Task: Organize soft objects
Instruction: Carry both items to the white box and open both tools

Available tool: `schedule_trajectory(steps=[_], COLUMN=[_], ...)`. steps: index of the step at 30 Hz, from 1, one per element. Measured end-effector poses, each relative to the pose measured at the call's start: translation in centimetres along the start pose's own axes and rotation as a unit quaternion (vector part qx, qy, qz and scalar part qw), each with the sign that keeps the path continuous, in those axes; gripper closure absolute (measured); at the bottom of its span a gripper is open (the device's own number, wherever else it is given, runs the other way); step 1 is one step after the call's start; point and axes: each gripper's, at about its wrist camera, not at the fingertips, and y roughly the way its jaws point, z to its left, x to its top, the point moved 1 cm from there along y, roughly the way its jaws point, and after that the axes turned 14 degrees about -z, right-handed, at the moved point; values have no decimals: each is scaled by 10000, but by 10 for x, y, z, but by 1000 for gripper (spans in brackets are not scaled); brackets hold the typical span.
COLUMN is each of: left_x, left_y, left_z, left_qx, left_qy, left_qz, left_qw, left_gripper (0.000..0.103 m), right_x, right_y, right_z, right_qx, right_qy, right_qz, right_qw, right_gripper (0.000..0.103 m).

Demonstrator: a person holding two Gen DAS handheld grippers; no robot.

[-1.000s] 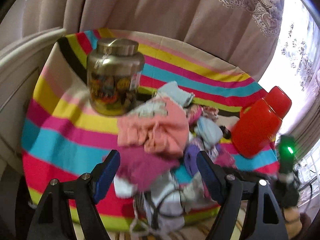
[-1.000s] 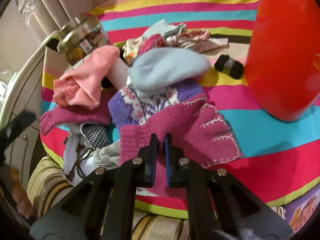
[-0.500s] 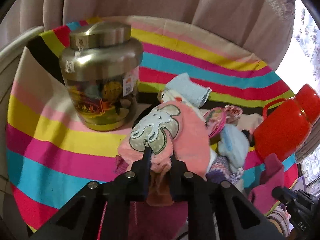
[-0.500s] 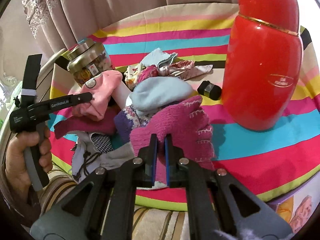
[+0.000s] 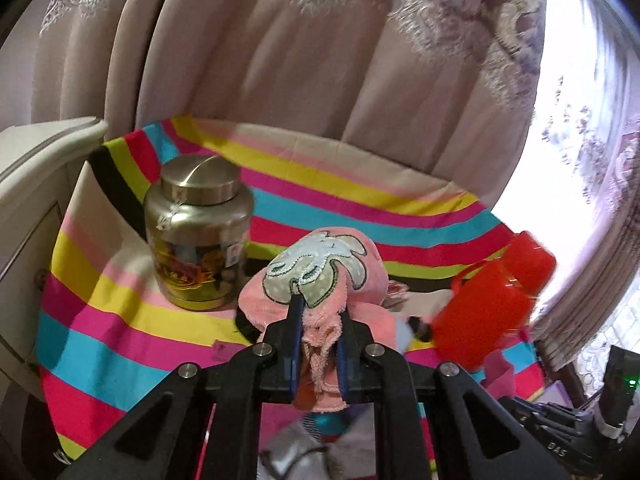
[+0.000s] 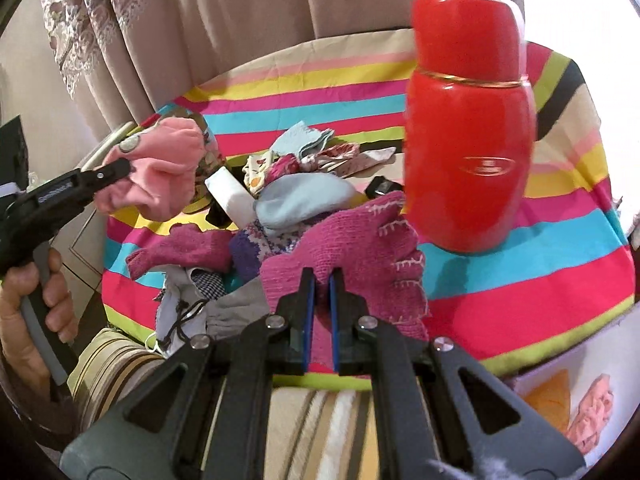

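Observation:
My left gripper (image 5: pixel 318 312) is shut on a pink fleece cloth with a grey elephant patch (image 5: pixel 320 268), lifted above the striped tablecloth (image 5: pixel 120 344). The same pink cloth (image 6: pixel 160 168) and left gripper (image 6: pixel 120 168) show at the left of the right wrist view, with a hand (image 6: pixel 24 312) on the handle. My right gripper (image 6: pixel 322 280) is shut on a magenta knitted glove (image 6: pixel 352 248), raised off the pile of soft things (image 6: pixel 280 200). That pile holds a light blue cloth (image 6: pixel 304 196), a purple patterned knit (image 6: pixel 252 248) and a second magenta glove (image 6: pixel 180 248).
A metal-lidded jar (image 5: pixel 198 232) stands at the left back of the table and a tall red flask (image 6: pixel 468 128) at the right. Beige curtains (image 5: pixel 300 80) hang behind. A white cabinet (image 5: pixel 28 184) is to the left, striped upholstery (image 6: pixel 320 420) below the table's front edge.
The left gripper shut on the pink cloth and lifted it clear of the pile. The right gripper, shut on the magenta glove all along, has risen and pulled back with it.

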Motion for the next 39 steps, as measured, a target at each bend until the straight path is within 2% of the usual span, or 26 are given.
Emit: schedule_trajectory(steps=[7,13,19,25,28,30,32,35,39], left_x=[-13,-45,-84,-131,-151,-163,-173,-183,-181], left_y=[-30,-43,-52,-67,-75,-77,-77,-80,-80], left_z=[-55,-124,-196,-262,-289,-302,-312,-322,-321], left_qx=[-689,-1502,-2241,-2899,-3192,-3322,-3456,-3569,-3550], left_qy=[36,144,385,672,822,842,830,948,993], left_qz=[45,469,1014,1669,1993,2208,2449,2635,2611], left_qw=[9976,9874,9685,9400,9228,9131,9021,8912,8922], left_gripper=[89,89,89,89,87,81,70,53,48], right_x=[1,-2,-7,-23,-33,-38,-45,-56,-65], right_y=[-48,-100,-151,-186,-198,-205,-212,-222,-225], right_z=[-32,-86,-145,-188,-204,-213,-218,-230,-241], right_qx=[-275,-859,-1527,-1989,-2156,-2250,-2349,-2580,-2701], right_qy=[162,416,716,985,1141,1205,1236,1292,1457], right_qz=[-217,-418,-611,-617,-565,-521,-441,-340,-213], right_qw=[9993,9946,9838,9731,9682,9655,9631,9569,9515], right_gripper=[94,94,94,94,94,94,92,92,87])
